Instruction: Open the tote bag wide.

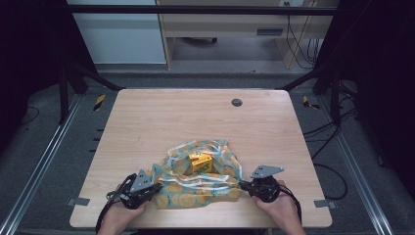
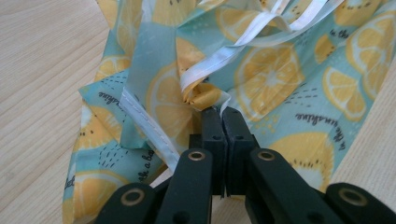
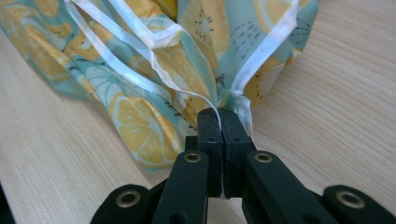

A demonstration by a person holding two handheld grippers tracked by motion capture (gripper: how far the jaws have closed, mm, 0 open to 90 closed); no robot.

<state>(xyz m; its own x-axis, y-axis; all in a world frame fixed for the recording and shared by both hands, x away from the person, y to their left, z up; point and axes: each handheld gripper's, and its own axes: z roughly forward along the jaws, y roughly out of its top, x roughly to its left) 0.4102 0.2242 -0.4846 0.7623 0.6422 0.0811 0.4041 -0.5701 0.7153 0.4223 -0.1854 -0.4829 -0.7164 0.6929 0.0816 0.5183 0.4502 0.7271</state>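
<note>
A teal bag printed with lemon slices lies near the table's front edge, its mouth held apart with white trim showing. A yellow box sits inside it. My left gripper is shut on the bag's left edge; in the left gripper view the jaws pinch bunched lemon cloth beside the white trim. My right gripper is shut on the bag's right edge, where its jaws clamp the cloth and a white hem. The left gripper's tips and right gripper's tips meet with fabric between them.
The wooden table has a round grey grommet at its far side. Black frame bars stand around the table, with cables on the floor at the right. A person's hands hold both grippers at the front edge.
</note>
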